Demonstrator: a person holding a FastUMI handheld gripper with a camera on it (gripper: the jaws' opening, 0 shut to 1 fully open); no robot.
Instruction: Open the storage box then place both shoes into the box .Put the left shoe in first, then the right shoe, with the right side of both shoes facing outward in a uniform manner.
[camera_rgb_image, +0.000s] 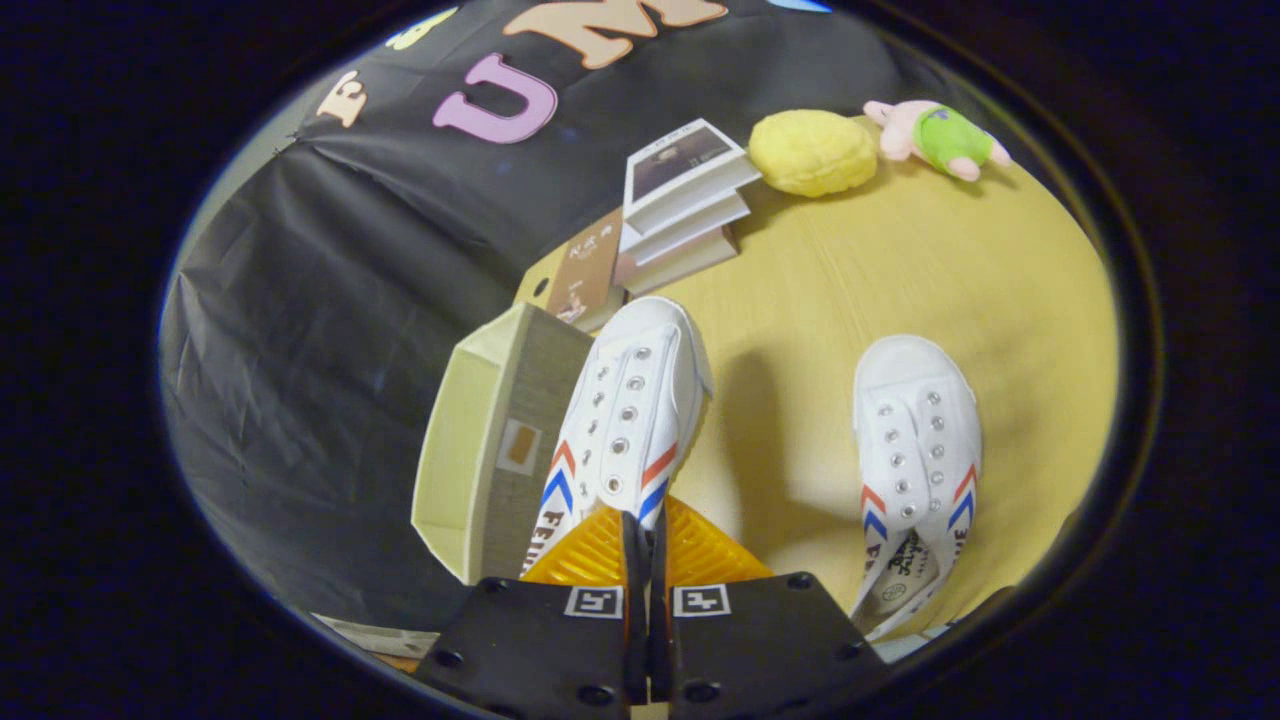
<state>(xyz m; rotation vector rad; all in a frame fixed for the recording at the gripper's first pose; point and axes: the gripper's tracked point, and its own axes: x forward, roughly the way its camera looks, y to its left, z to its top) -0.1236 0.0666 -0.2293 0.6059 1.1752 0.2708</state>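
Shoe (625, 420) pinched at the heel by the jaws; thin grip, could slip before reaching the box (470, 440).

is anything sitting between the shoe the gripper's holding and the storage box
Nothing visible. The gripper is pinched on the held shoe, which hangs right beside the open storage box. The other shoe lies on the table's far side.

The gripper (646, 530) has its fingers pinched together on the heel of the nearer shoe (630, 410), which points away from it. Just left of that shoe stands the storage box (490, 440). The second shoe (915, 450) lies well to the right on the bench (800, 300). Farther off sit stacked books (685, 205), then a round cushion (812, 152) and a plush toy (940, 138) to their right
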